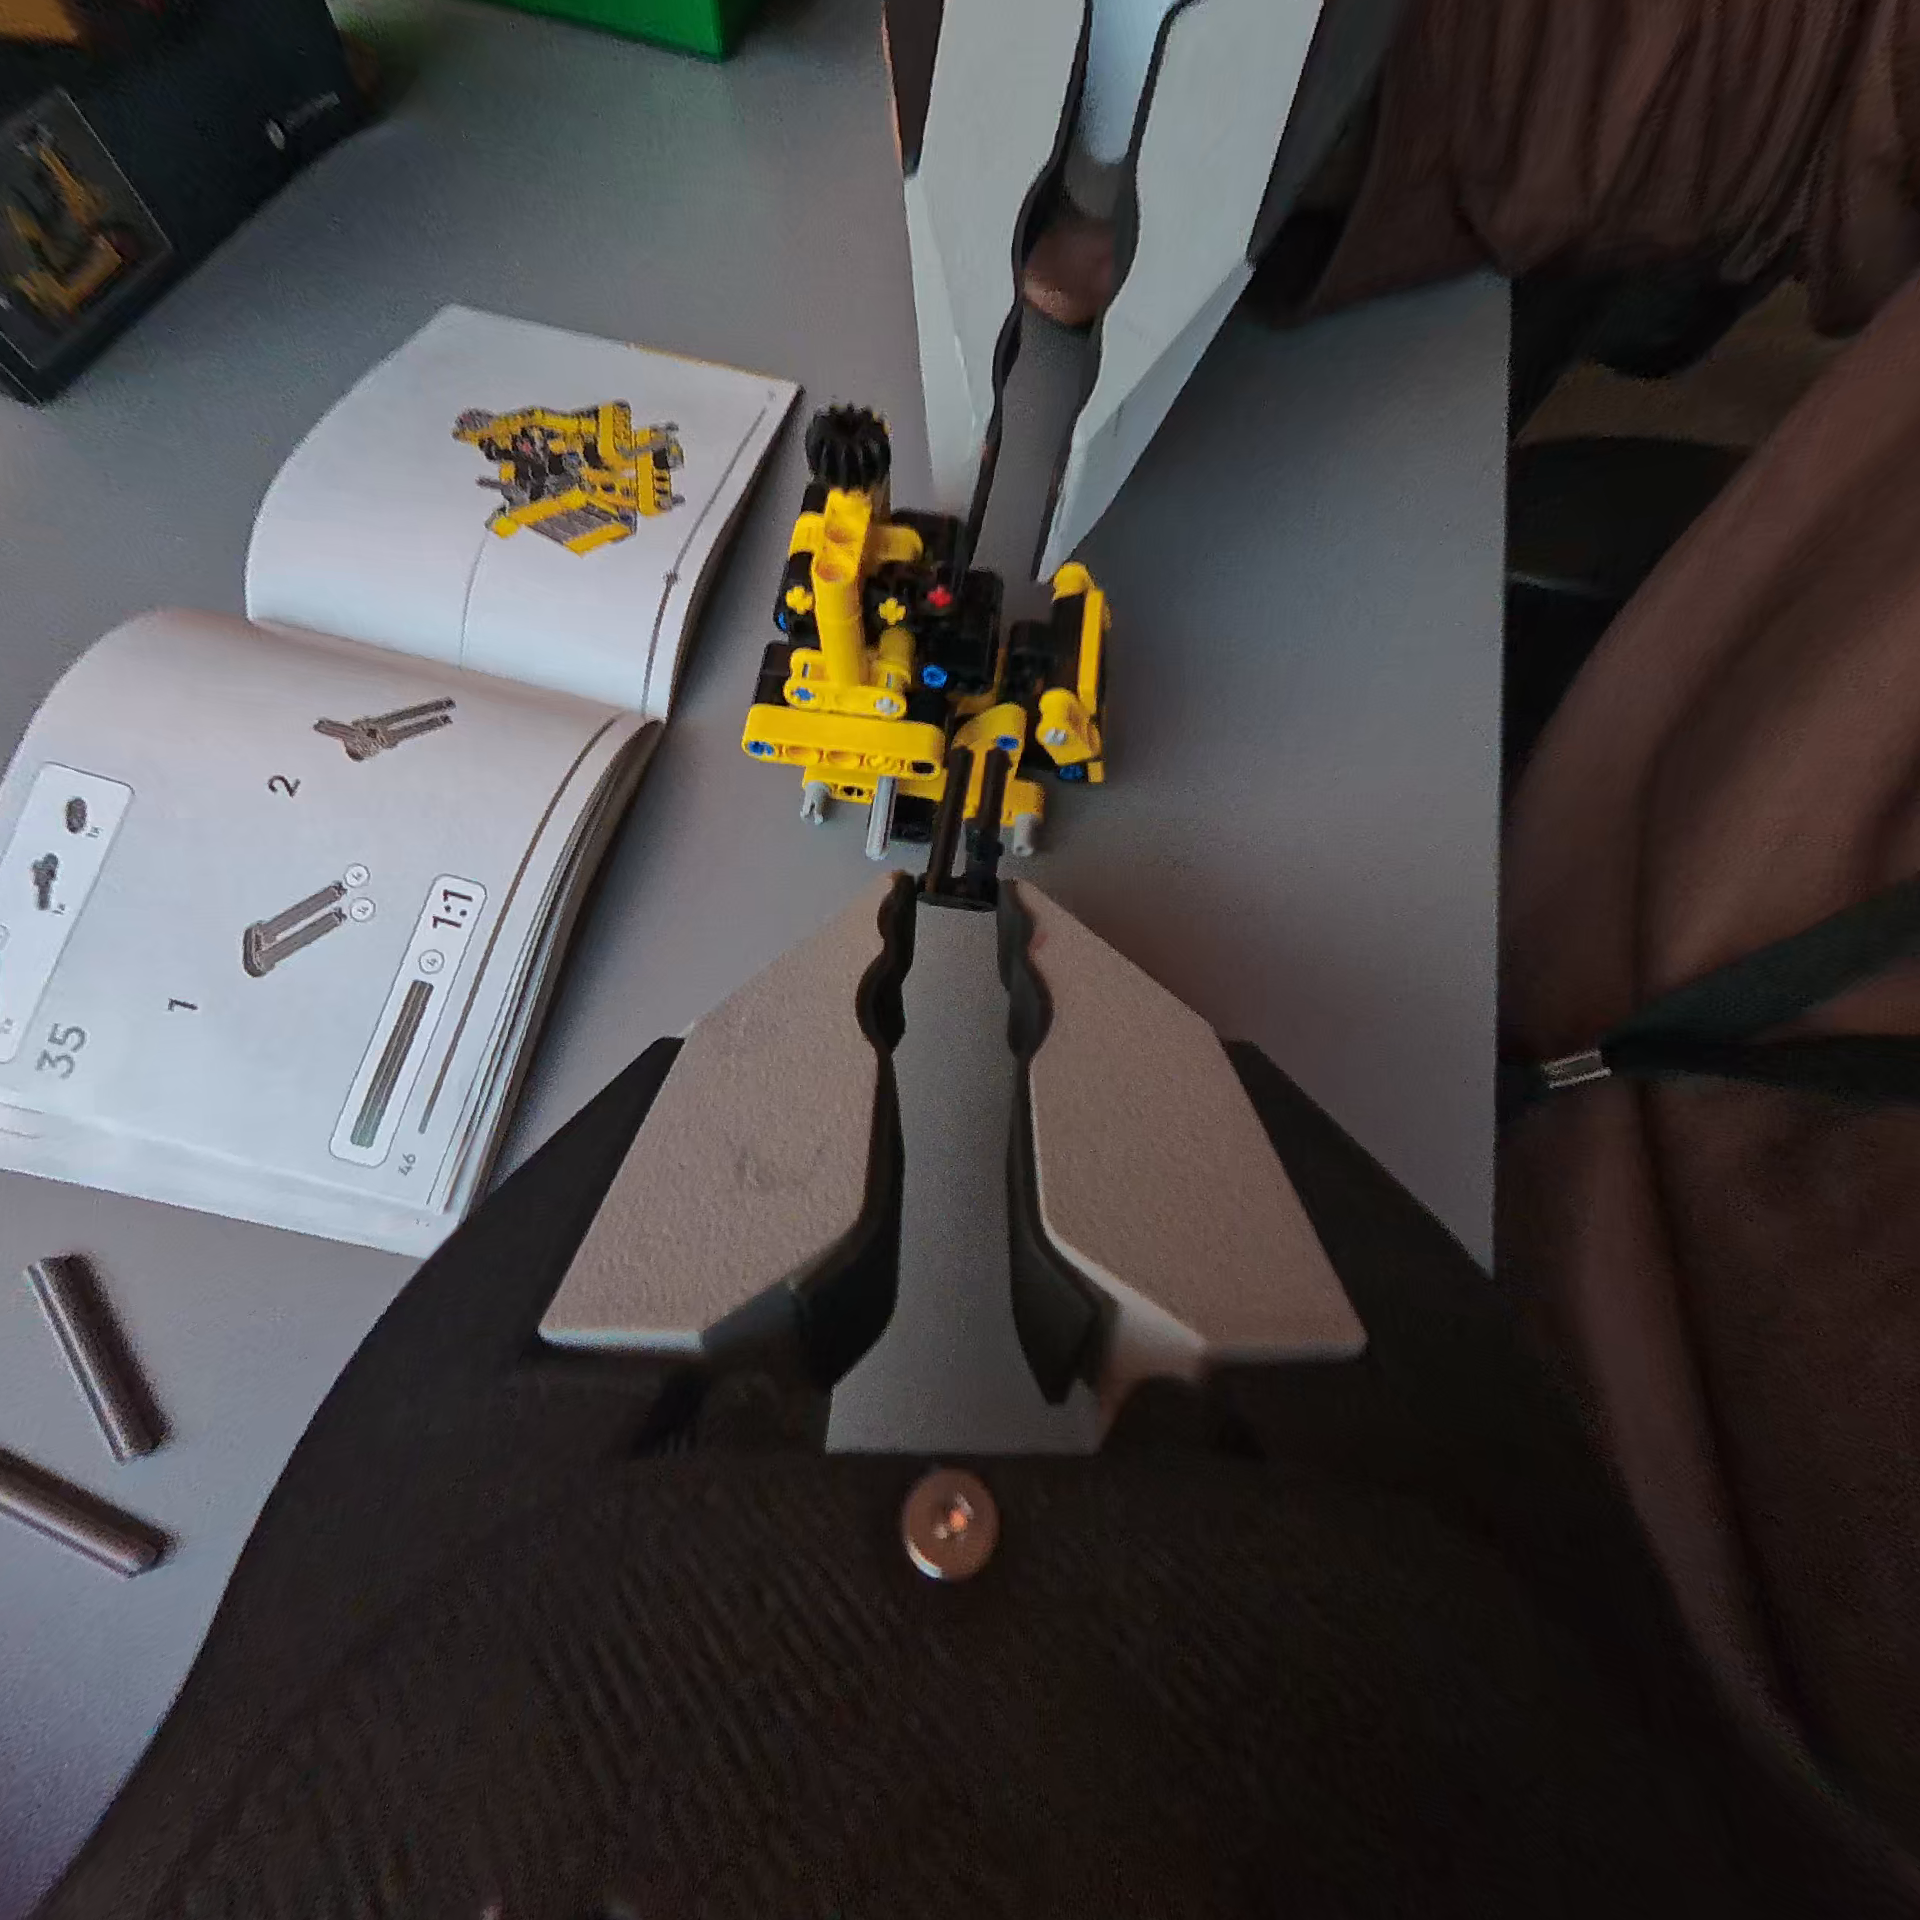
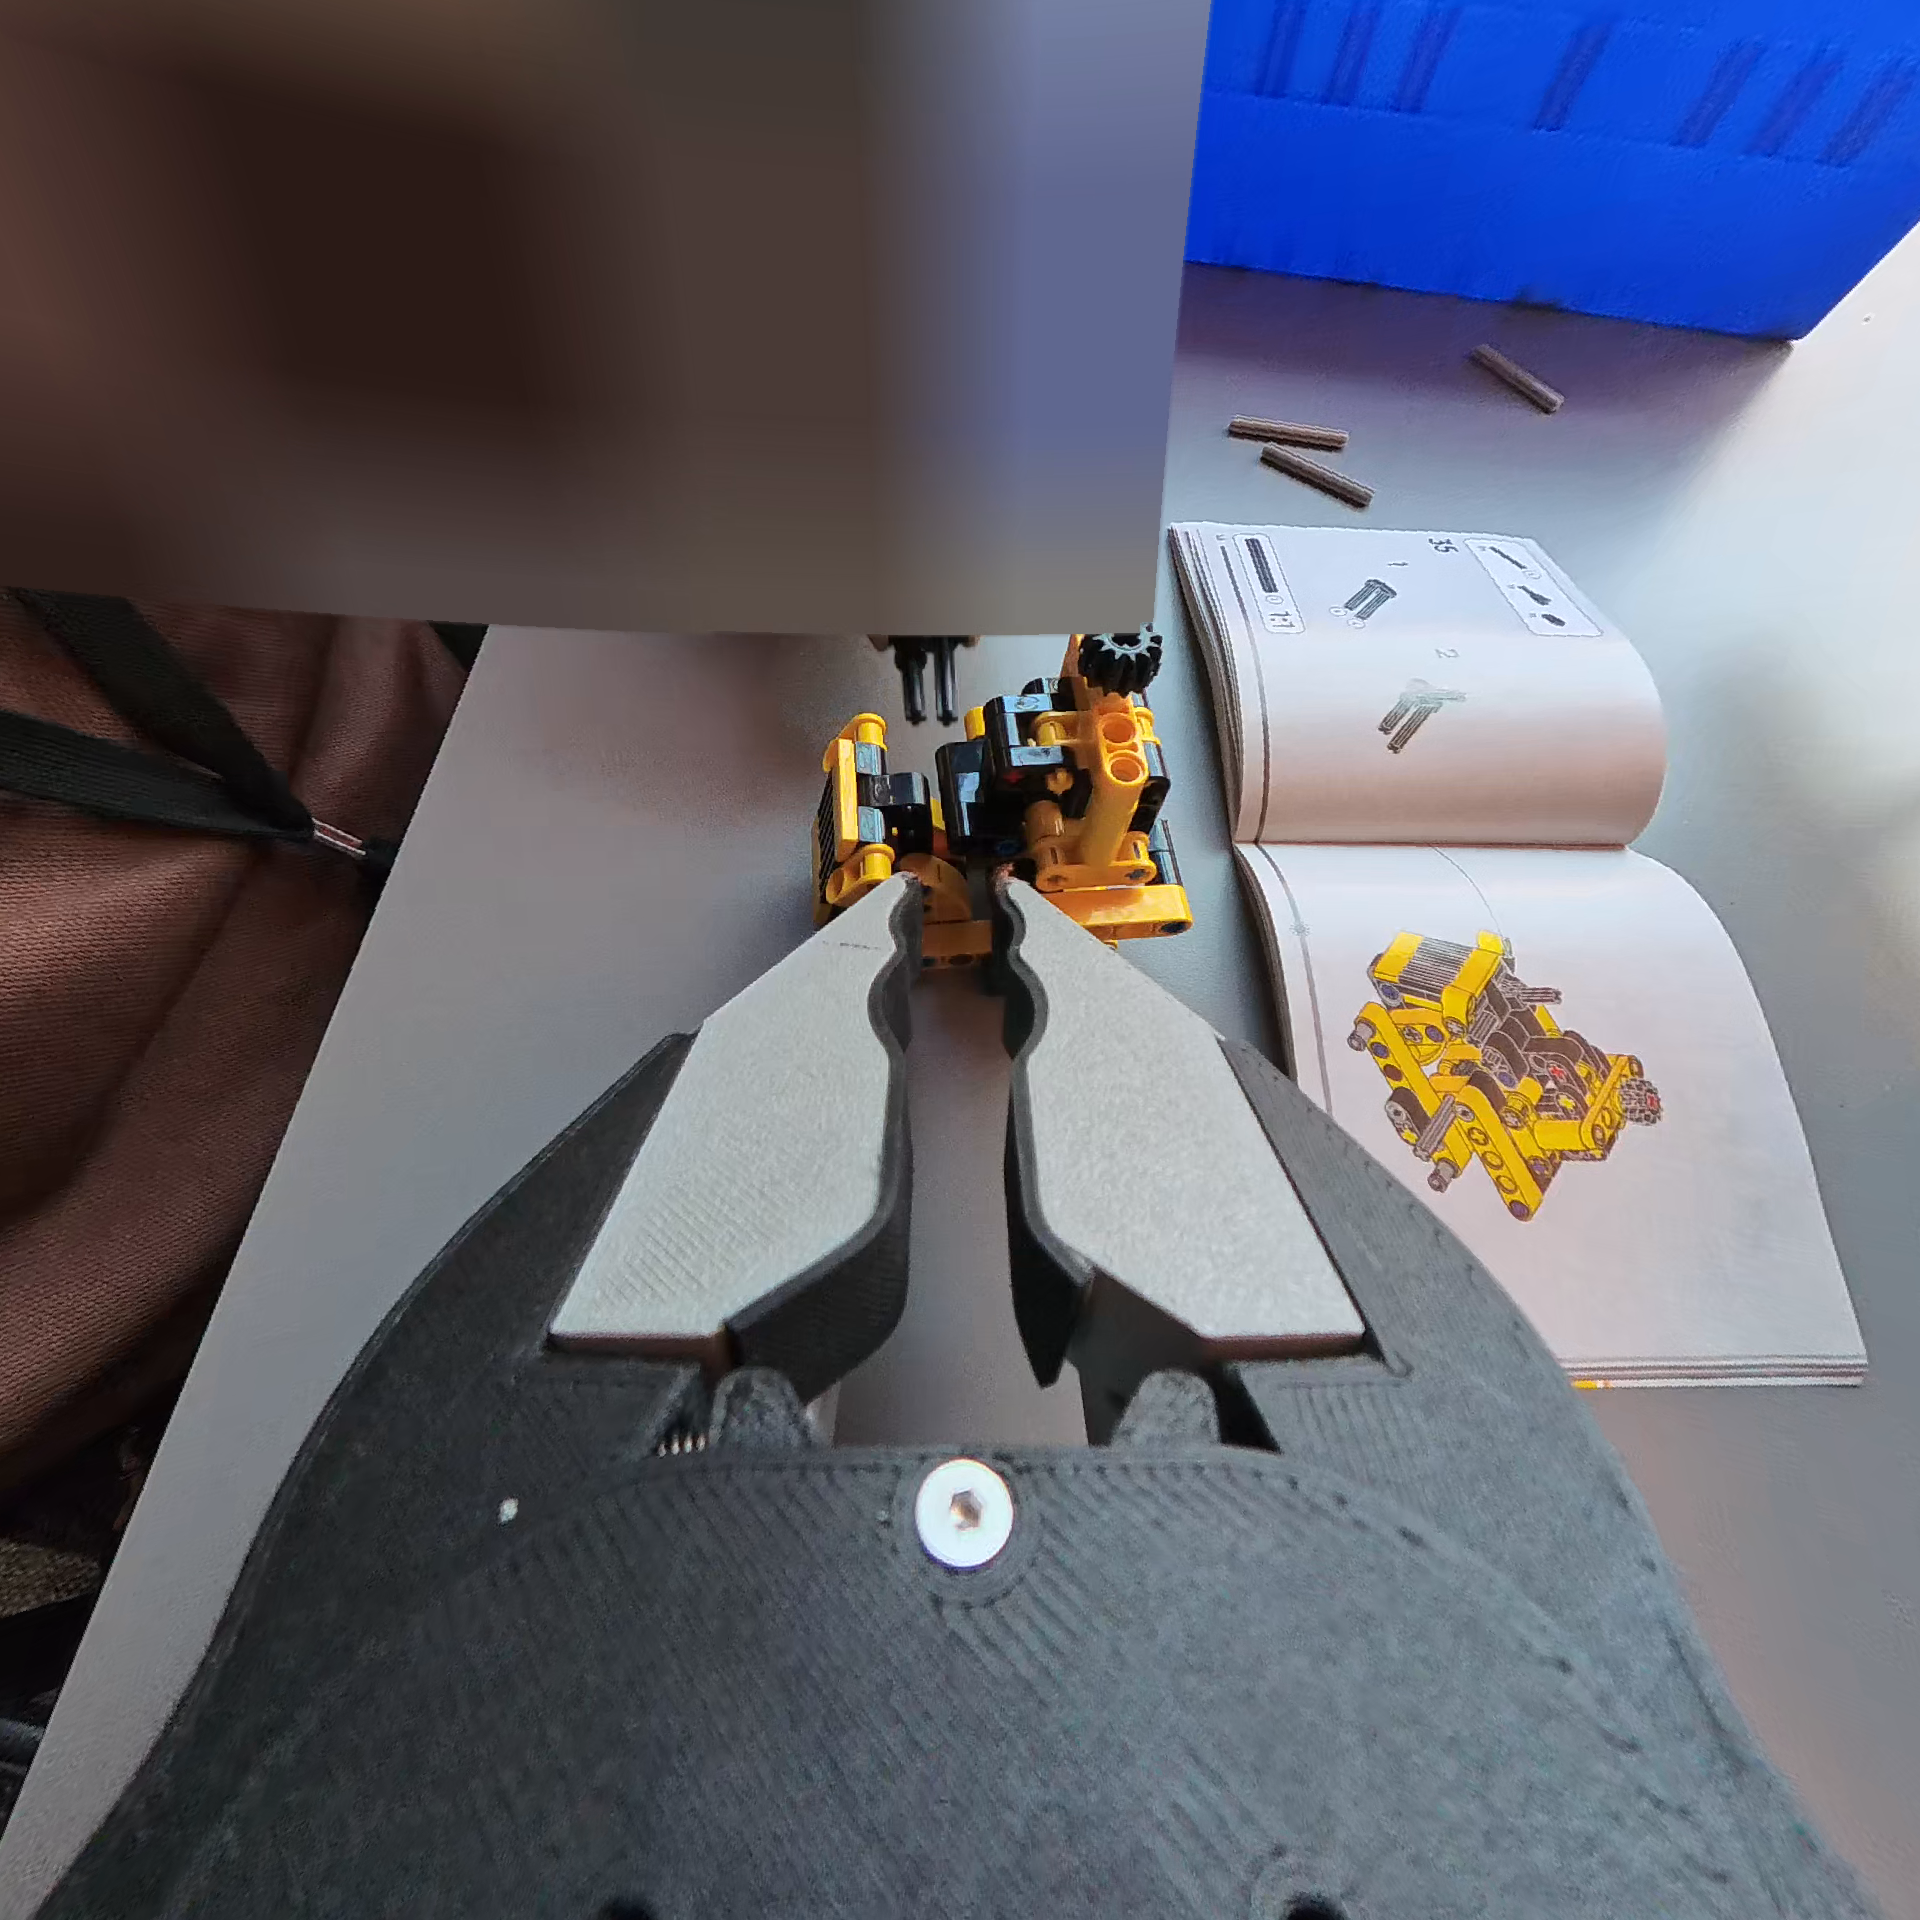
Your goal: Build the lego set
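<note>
A yellow and black lego model with a black gear on top stands on the grey table. My left gripper is shut on a small black piece with two black rods, which point at the model's near side and touch it or nearly so. My right gripper is shut on a black part at the model's edge; in the left wrist view its white fingers come down on the model's far side. The black piece shows beyond the model in the right wrist view.
An open instruction booklet lies left of the model. Loose dark rods lie near it, also in the right wrist view. A blue bin, a black box and a green box stand farther off. The table edge borders brown clothing. My hands' fingertips stand some 7 cm from each other.
</note>
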{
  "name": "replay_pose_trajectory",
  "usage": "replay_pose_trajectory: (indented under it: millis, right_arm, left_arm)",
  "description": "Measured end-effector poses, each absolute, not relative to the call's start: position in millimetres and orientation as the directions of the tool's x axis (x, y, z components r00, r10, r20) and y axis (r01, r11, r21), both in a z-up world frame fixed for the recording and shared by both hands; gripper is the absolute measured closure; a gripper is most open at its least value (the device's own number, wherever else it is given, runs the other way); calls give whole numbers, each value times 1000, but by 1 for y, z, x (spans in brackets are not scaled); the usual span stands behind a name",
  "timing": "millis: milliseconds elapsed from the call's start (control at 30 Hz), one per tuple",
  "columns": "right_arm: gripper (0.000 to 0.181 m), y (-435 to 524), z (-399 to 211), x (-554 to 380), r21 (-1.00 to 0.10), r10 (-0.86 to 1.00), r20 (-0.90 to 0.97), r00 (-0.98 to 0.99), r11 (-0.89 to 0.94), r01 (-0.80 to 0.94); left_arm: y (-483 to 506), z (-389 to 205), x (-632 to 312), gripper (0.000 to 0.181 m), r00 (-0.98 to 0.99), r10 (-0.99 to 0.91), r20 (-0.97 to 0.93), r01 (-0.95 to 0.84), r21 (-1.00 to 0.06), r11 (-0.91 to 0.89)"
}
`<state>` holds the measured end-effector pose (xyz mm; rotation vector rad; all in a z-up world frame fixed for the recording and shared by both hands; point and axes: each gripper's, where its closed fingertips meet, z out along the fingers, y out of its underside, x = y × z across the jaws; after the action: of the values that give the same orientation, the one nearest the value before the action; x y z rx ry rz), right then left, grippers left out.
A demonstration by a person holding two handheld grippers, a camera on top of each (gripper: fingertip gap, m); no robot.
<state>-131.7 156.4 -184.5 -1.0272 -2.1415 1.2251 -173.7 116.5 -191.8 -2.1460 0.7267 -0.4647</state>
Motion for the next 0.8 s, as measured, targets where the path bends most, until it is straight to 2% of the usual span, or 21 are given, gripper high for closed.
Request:
replay_pose_trajectory:
  millis: [367,800]
  right_arm:
    - [173,156,-184,-132,-869,791,30,-611,323,376]
    - [175,155,-184,-133,-869,792,33,-610,325,374]
  left_arm:
    - [126,-189,-164,168,780,-626,22,-390,-765,-512]
    - [128,-188,-164,168,791,-610,42,-367,-766,-528]
